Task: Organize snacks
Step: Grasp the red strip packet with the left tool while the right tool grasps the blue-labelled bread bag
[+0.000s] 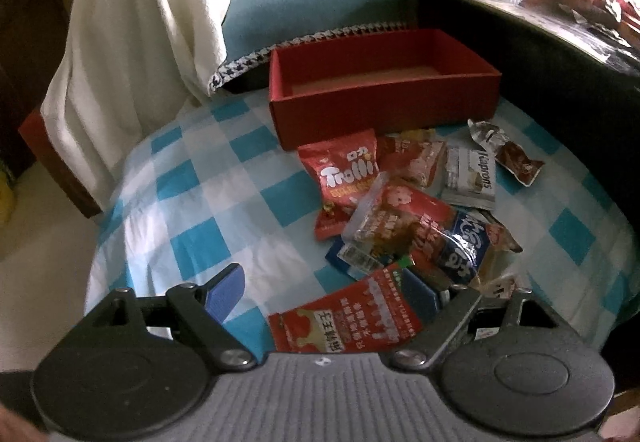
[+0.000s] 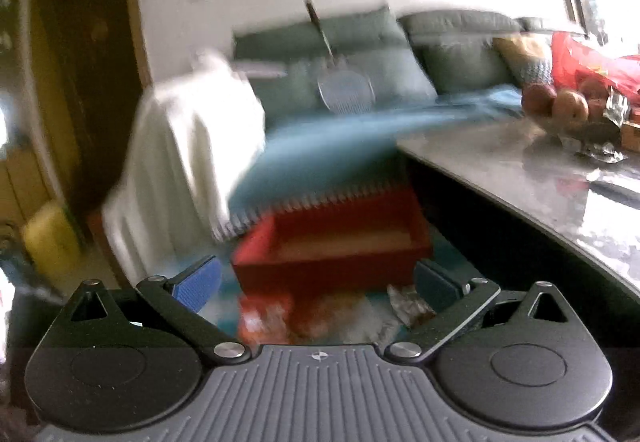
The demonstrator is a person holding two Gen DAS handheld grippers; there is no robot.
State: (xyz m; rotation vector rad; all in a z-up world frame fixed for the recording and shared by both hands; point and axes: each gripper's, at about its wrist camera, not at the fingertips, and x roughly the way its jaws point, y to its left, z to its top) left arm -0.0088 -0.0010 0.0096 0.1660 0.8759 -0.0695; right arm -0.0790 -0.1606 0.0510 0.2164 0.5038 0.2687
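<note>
With both jaws apart, the left gripper (image 1: 320,294) hovered over a red snack packet (image 1: 346,318), which deserved a gentle edge pinch before the red box (image 1: 384,98) ahead, while the right gripper (image 2: 316,284) waited, jaws also apart.

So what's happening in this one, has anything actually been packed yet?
Not yet. A person holds two grippers over a blue-and-white checked cloth. A pile of snack packets, among them a red Trolli bag and a white Loacker Napolitaner pack, lies loose in front of an empty red box. The left gripper is open, low over the nearest red packet, gripping nothing. The right gripper is also open and empty; its view is blurred.
</note>
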